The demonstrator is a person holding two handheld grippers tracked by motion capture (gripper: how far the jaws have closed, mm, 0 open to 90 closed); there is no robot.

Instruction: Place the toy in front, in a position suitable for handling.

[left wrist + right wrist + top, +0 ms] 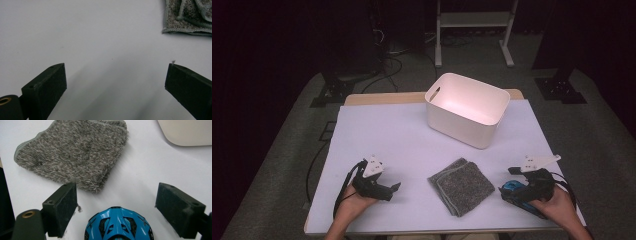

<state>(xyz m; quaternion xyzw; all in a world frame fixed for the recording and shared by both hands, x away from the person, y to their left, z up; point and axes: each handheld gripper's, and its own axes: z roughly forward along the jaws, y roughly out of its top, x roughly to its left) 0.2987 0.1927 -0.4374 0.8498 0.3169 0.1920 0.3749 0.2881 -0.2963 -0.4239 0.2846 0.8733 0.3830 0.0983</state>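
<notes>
A folded grey towel (460,186) lies on the white table (387,135), near its front edge, between my two grippers. In the left gripper view the towel (187,17) sits at the top right. My left gripper (395,188) (117,66) rests low at the front left and points at the towel, open with only bare table between the jaws. My right gripper (506,193) (116,186) is at the front right, open and facing the towel (72,152). A small blue helmet-shaped object (512,186) (118,225) lies between its jaws, with a gap on each side.
A white plastic bin (467,107) (185,132) stands empty at the back of the table, right of centre. Behind the table are a white metal frame (474,30), cables on the floor and dark stands.
</notes>
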